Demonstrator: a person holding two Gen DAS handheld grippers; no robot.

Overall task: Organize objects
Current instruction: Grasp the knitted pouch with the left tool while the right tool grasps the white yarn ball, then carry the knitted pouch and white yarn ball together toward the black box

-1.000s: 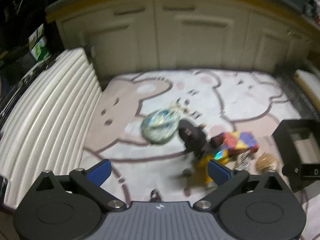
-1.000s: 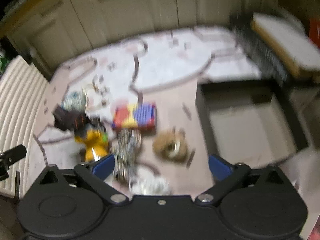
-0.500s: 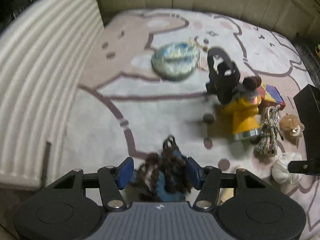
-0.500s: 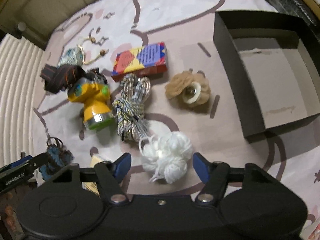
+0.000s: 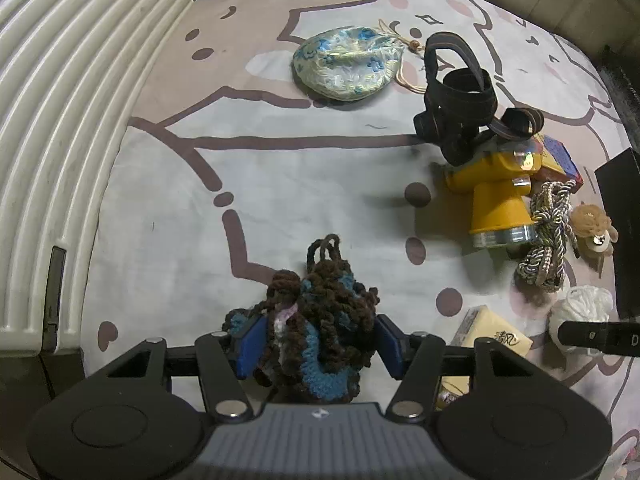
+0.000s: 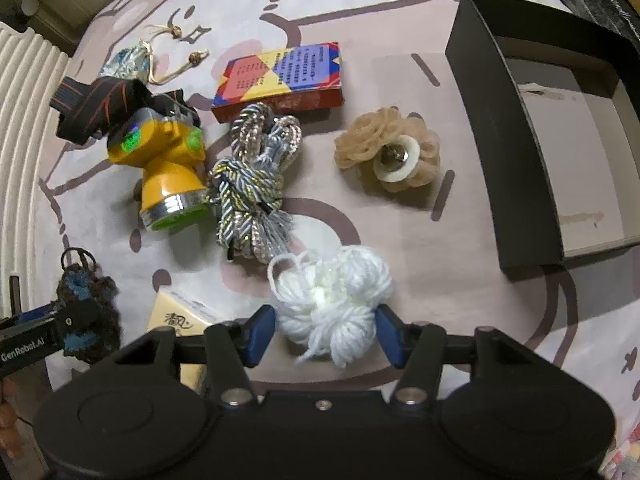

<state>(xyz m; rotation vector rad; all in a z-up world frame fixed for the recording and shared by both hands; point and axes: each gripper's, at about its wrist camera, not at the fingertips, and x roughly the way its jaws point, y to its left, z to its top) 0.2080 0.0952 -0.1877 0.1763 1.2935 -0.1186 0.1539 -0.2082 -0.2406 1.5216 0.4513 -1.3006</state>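
Since half a second ago, both grippers have come down lower and closed in on the soft things between their blue pads. The left gripper (image 5: 316,344) now squeezes the brown and blue crochet pouch (image 5: 320,320) from both sides, low on the bear rug (image 5: 320,184). The right gripper (image 6: 322,334) has its pads touching both sides of the white yarn ball (image 6: 332,300), which sits on the rug.

Using the yellow headlamp (image 6: 164,164) as the marker: the yarn ball is nearer to the camera and off to the right of it. A small cream box (image 6: 180,316) lies near the yarn ball, on its left. The silver and blue cord bundle (image 6: 252,180) is touching the headlamp's right side. The tan fabric flower (image 6: 388,152) is farther right, apart from the cord. The colorful card box (image 6: 280,76) lies just behind the cord. The headlamp's black strap (image 6: 96,104) curls behind it on the left. The blue silk pouch (image 5: 346,64) is farther back still. The black box (image 6: 560,140) stands open well to the right.
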